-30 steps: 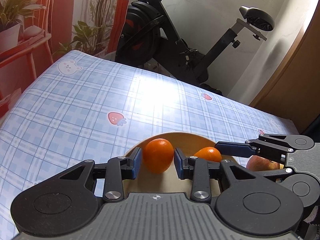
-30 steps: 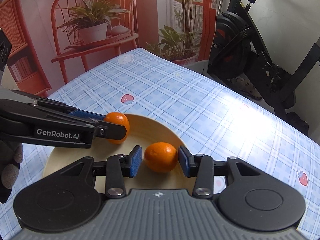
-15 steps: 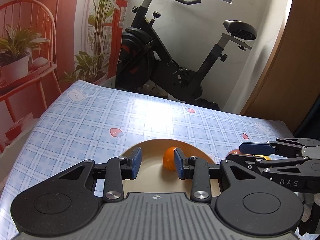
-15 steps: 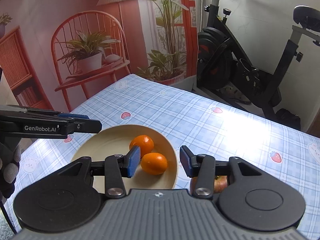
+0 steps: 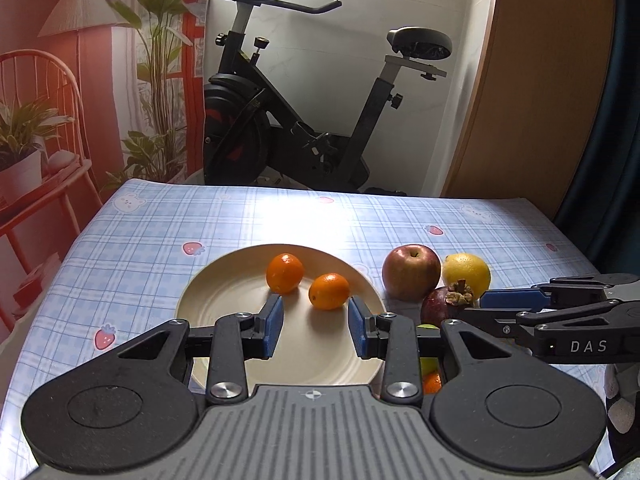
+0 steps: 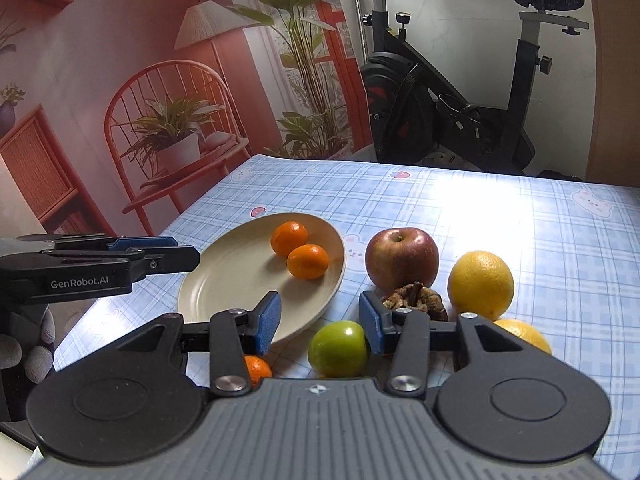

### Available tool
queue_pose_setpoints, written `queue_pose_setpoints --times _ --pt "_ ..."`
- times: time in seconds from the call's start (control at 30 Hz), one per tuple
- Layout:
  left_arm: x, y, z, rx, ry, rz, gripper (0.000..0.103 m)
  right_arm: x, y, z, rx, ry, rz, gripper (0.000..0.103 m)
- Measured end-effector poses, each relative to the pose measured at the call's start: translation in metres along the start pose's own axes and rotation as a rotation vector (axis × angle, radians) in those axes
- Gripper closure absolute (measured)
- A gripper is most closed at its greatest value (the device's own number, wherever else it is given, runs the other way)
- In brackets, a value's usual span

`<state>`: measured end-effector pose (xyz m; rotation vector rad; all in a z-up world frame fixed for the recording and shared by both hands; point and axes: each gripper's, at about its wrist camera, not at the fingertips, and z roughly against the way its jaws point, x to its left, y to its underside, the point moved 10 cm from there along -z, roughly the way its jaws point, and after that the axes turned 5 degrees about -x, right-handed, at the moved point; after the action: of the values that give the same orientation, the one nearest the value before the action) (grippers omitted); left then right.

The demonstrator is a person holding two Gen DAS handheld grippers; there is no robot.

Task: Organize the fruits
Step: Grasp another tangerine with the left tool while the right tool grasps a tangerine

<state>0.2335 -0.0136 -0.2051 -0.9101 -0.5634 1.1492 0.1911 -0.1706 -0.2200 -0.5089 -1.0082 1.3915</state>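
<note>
Orange mandarins on plate — beyond both empty, parted claws.

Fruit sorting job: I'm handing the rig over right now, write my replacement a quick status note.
Left gripper: open, empty, above the round cream plate.
Right gripper: open, empty, over the green apple.
Done: two small orange mandarins sit on the plate.
Left on the checked tablecloth: red apple, yellow lemon, dark purple mangosteen, green apple, another small mandarin, one more yellow fruit.

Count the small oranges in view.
3: two on the plate, one behind the other; a third on the table, half hidden beside the right gripper.
</note>
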Motion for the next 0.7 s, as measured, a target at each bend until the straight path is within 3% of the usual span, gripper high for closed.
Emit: queue_pose_setpoints --times 0.27,0.5,0.7 --pt "-0.001 0.014 -0.004 0.05 0.018 0.014 0.065 -0.007 0.018 0.001 0.055 0.04 0.0 0.063" --pt "0.005 0.037 -0.014 0.155 0.075 0.117 0.066 -0.003 0.018 -0.01 0.141 -0.002 -0.012 0.063" --pt "-0.003 0.052 -0.018 0.213 0.112 0.117 0.066 -0.002 0.024 -0.022 0.231 -0.004 0.05 0.063"
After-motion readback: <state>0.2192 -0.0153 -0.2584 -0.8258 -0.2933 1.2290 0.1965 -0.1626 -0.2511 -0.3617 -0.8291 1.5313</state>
